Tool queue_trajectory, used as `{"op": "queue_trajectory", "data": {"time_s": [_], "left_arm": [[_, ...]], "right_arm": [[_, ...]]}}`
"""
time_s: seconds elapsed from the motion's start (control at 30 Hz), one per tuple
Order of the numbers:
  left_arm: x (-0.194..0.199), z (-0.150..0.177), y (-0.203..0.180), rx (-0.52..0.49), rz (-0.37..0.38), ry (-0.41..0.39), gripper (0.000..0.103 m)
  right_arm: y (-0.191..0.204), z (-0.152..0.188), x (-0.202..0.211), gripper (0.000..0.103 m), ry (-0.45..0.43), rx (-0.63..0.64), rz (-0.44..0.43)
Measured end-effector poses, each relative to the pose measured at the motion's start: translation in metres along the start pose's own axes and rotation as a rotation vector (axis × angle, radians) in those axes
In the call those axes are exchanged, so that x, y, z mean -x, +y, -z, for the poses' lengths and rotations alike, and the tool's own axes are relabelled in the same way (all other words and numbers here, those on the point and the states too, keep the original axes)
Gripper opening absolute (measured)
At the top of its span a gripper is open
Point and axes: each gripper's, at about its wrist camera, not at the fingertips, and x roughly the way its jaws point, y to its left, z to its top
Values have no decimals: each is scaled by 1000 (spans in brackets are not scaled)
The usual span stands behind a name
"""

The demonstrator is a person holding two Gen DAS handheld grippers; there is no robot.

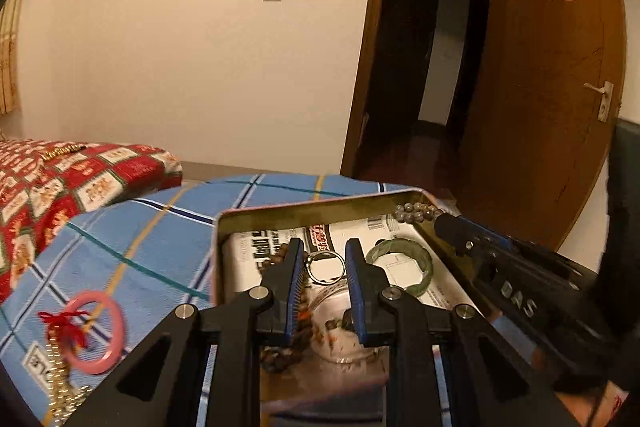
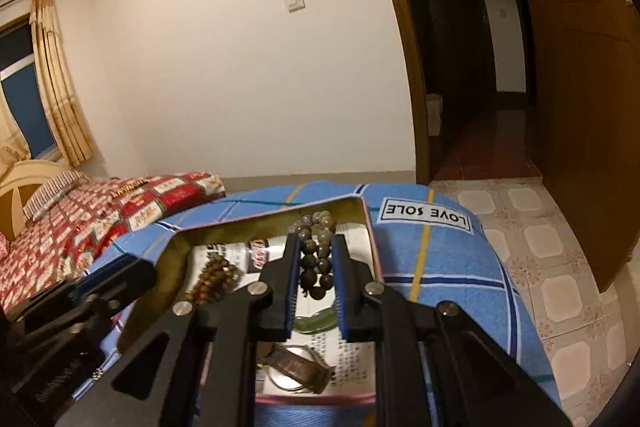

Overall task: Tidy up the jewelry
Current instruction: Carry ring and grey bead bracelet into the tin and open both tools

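My left gripper (image 1: 324, 259) hangs over the open tin (image 1: 304, 213) with its jaws a little apart and nothing between the pads; a thin metal ring (image 1: 326, 267) lies in the tin below the gap. My right gripper (image 2: 316, 255) looks nearly clenched, and whether it pinches the grey bead bracelet (image 2: 316, 247) seen between its jaws I cannot tell. The tin also holds one green bangle (image 1: 402, 267), one brown bead string (image 2: 214, 277) and a watch (image 2: 296, 367). The tin sits on the blue checked bed (image 1: 140, 247). Further off lies one pink bangle (image 1: 96, 337) with a red tassel.
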Motion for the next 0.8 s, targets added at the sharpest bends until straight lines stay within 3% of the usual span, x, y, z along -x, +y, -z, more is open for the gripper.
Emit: {"op": "queue_trajectory", "data": {"time_s": [0.13, 0.57, 0.63, 0.73, 0.8], "left_arm": [[-21, 4, -3, -9, -40, 48, 21], [-42, 0, -5, 5, -72, 127, 21], [-41, 0, -6, 2, -77, 126, 22], [-31, 1, -7, 1, -86, 82, 37], [-16, 4, -7, 10, -102, 23, 59]], "right_arm": [[-2, 4, -8, 18, 47, 10, 1], [-11, 2, -13, 18, 75, -19, -21], [-10, 2, -15, 25, 83, -19, -31], [-9, 2, -11, 45, 60, -24, -37], [-6, 1, -5, 49, 21, -16, -21]]}}
